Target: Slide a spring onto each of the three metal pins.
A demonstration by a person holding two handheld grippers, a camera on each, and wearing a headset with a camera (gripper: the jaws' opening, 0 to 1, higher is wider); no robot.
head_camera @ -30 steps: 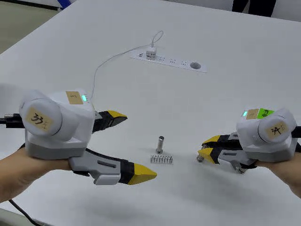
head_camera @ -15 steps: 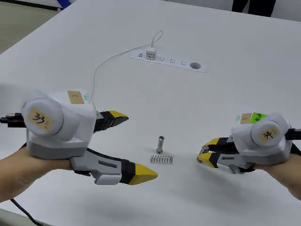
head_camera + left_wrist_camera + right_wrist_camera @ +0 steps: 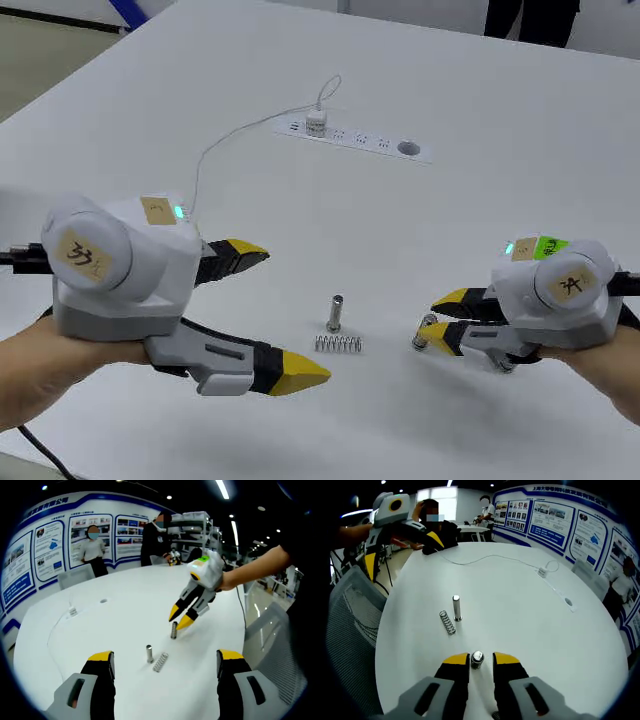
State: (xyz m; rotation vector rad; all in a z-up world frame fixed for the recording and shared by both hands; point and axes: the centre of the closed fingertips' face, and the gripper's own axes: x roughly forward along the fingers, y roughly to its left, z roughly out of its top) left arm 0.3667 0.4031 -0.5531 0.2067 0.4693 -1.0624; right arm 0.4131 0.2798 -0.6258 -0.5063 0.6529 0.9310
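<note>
1. Two grippers sit lowest in the head view. Your left gripper (image 3: 272, 311), at lower left, has its jaws spread wide and holds nothing.
2. Your right gripper (image 3: 440, 318), at lower right, has its jaws drawn almost together around the top of a short pin (image 3: 424, 335) that stands on the white table (image 3: 500, 220). I cannot tell whether the pads actually pinch it. Its shaft looks ribbed, but it is too small to say whether coils wrap it.
3. Between the two grippers, at lower centre, a bare pin (image 3: 336, 312) stands upright, apart from both sets of jaws.
4. One loose spring (image 3: 338, 344) lies flat on the table just beside that pin's base, on its lower side in the head view. It is not threaded onto the pin.
5. Toward the top centre, well apart from the pins, a white power strip (image 3: 355, 140) lies on the table with a small plug (image 3: 316, 124) seated near its left end.
</note>
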